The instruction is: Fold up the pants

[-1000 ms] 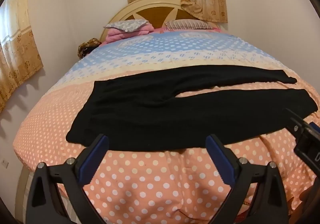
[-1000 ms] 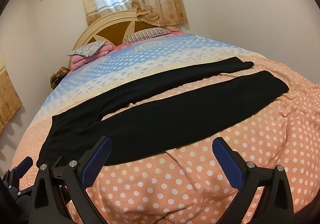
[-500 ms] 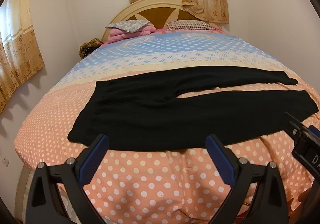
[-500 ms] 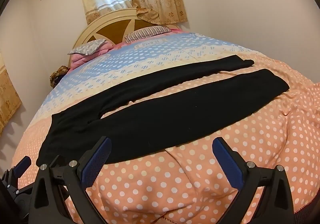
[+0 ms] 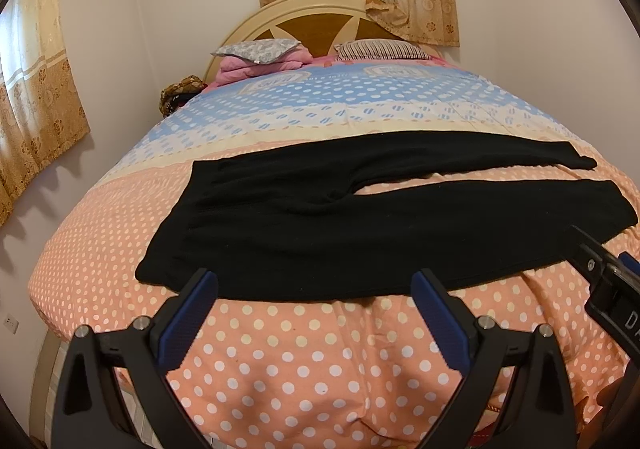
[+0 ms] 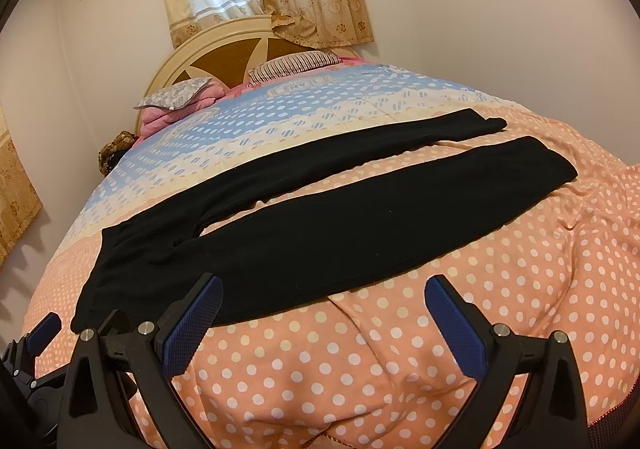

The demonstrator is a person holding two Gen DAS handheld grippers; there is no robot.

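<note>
Left wrist view: your left gripper (image 5: 314,291) hangs with its blue fingers (image 5: 188,313) spread wide and empty, just over the bed's (image 5: 320,369) near edge. The black pants (image 5: 340,225) lie flat across the polka-dot cover, waistband toward the bed's left edge, both legs running toward the right edge. Your right gripper's body shows at the right, near the leg ends.

Right wrist view: your right gripper (image 6: 324,295) is also spread apart, holding nothing, above the near edge. The pants (image 6: 320,225) lie beyond its fingertips, untouched. Pillows (image 6: 292,63) sit at the headboard.
</note>
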